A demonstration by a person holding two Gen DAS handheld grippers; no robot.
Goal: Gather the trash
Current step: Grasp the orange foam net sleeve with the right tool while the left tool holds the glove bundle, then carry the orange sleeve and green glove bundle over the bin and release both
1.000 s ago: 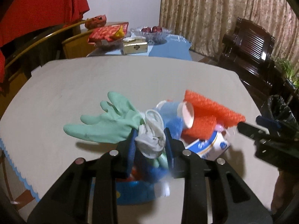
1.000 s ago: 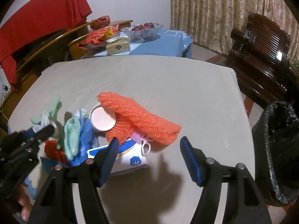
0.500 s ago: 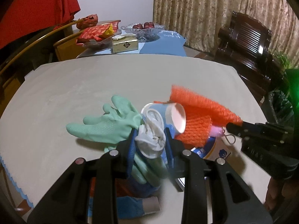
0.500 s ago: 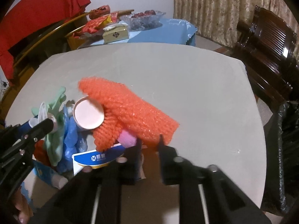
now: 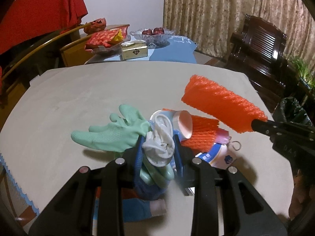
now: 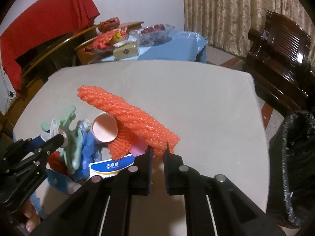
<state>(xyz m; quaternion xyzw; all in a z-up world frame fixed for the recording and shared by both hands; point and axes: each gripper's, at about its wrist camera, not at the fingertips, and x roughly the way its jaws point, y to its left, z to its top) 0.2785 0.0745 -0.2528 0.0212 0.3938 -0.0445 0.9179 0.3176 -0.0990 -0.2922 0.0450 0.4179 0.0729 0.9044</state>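
The right claw, its jaws just closed, pinches an orange foam net above the counter; the left claw grips crumpled white trash beside a green glove.

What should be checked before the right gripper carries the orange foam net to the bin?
1. Right gripper clamped on the orange foam net after its jaws just closed: ok.
2. Net lifted clear of the paper cup: cannot tell.
3. Black-lined bin open, at the table's right: ok.
4. Table clear between net and bin: ok.
5. Left gripper holds the white wad and green glove: ok.
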